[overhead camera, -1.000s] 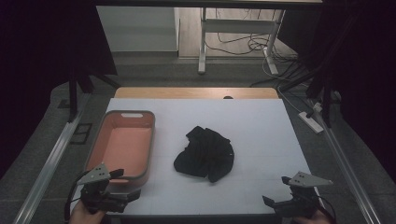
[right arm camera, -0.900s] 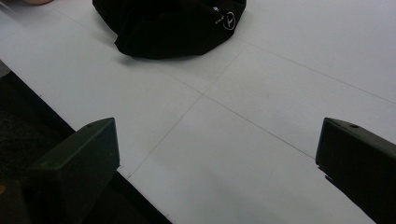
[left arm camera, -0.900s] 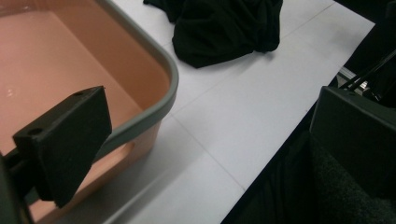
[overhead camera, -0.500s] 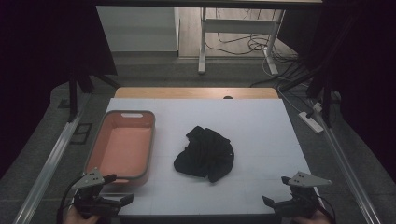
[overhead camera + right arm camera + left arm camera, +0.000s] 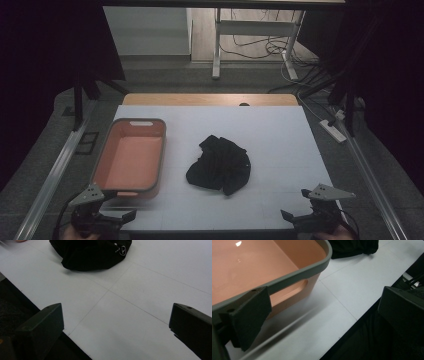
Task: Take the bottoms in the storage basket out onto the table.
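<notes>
Left gripper (image 5: pixel 107 218) has drawn back, jaws apparently clear of the basin (image 5: pixel 131 156).

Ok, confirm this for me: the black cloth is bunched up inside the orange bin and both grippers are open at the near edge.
Not quite. The black cloth lies bunched on the white table, to the right of the orange bin, which is empty; the high view shows this. The left gripper and right gripper are open at the near edge, as stated.

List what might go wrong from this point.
1. The left gripper hangs open at the near end of the orange bin; a jaw could knock the rim and shove the bin.
2. The black garment lies crumpled; a pinch may catch one fold, leaving the rest dragging over the white table.
3. The right gripper sits at the table's edge.
</notes>
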Tool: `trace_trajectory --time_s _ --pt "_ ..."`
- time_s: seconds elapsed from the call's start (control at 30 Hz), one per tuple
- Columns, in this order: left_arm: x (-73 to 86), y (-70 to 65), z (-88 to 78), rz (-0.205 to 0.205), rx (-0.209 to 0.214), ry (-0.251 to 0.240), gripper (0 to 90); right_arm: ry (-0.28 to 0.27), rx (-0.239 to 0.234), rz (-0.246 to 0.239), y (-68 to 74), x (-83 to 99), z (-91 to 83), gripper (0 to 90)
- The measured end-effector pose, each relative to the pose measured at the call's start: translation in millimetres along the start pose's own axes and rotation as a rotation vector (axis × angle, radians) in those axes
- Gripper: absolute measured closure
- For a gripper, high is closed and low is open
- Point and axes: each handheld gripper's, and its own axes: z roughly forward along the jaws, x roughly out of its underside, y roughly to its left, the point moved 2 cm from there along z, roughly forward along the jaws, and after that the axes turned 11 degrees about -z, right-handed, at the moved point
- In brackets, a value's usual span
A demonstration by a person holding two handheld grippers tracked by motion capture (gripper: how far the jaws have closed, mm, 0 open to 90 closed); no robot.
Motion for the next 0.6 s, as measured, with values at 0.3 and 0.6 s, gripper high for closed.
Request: trace_trajectory --time_s 0.3,0.6 --pt "5.9 2.6 -4.6 -0.005 -0.03 0.04 0.0 0.0 -0.001 -0.003 0.4 -0.5 0.5 0.0" --pt "8.5 6.7 -6.9 -0.03 -0.032 0.06 0.0 0.009 0.0 -0.015 0.9 -1.1 1.4 0.0"
